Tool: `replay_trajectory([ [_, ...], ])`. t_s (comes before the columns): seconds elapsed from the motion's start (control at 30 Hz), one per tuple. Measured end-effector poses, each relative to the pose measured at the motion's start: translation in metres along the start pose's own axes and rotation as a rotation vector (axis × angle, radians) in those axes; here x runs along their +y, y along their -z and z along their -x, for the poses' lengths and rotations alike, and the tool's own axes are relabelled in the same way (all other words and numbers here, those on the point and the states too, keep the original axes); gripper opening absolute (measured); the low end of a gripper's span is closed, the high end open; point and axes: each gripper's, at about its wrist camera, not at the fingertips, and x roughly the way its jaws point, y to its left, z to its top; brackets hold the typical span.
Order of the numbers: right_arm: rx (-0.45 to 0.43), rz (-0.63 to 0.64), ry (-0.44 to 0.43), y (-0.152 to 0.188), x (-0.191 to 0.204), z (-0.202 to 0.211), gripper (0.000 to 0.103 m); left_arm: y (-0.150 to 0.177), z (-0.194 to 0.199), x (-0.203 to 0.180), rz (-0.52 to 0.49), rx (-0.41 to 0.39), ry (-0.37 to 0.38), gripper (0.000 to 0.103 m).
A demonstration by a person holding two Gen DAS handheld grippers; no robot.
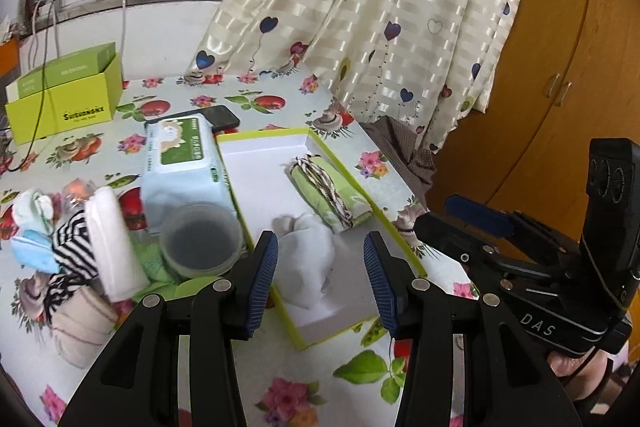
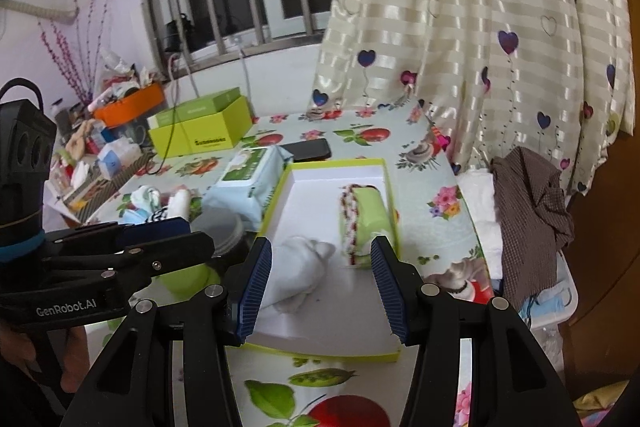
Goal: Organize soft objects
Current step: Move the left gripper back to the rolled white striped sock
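Observation:
A shallow white tray with a lime-green rim [image 1: 260, 137] [image 2: 336, 162] lies on the floral tablecloth. Inside it rest a rolled green cloth with a brown-and-white edge [image 1: 334, 193] [image 2: 366, 219] and a bundled white sock [image 1: 306, 255] [image 2: 296, 275]. My left gripper [image 1: 320, 277] hovers open above the white sock, nothing between its pads. My right gripper [image 2: 320, 285] is open too, just above the tray's near end, and holds nothing. Left of the tray sits a heap of soft items: a white roll [image 1: 114, 243], a black-and-white striped cloth [image 1: 76, 247] and pale blue socks [image 1: 34, 215].
A wet-wipes pack [image 1: 182, 155] [image 2: 250, 183], a grey plastic cup [image 1: 200, 239] and a black phone [image 1: 220, 117] [image 2: 308, 149] crowd the tray's left side. A lime box [image 1: 64, 103] [image 2: 200, 131] stands farther back. A heart-patterned curtain [image 1: 380, 15] hangs at the table's far edge; a brown checked garment [image 2: 532, 215] lies to the right.

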Motion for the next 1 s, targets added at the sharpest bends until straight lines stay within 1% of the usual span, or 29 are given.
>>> replay_trajectory([
  [0.4, 0.007, 0.068, -0.043, 0.001, 0.034, 0.004, 0.052, 0.015, 0.035, 0.026, 0.046, -0.035, -0.05, 0.046],
  [0.47, 0.008, 0.074, -0.045, 0.001, 0.038, 0.005, 0.054, 0.017, 0.039, 0.03, 0.053, -0.038, -0.054, 0.046],
  [0.73, 0.017, 0.103, -0.052, 0.002, 0.053, 0.004, 0.055, 0.026, 0.048, 0.046, 0.078, -0.044, -0.075, 0.046],
  [1.0, 0.024, 0.135, -0.083, 0.0, 0.069, -0.001, 0.055, 0.033, 0.058, 0.061, 0.095, -0.049, -0.116, 0.046],
])
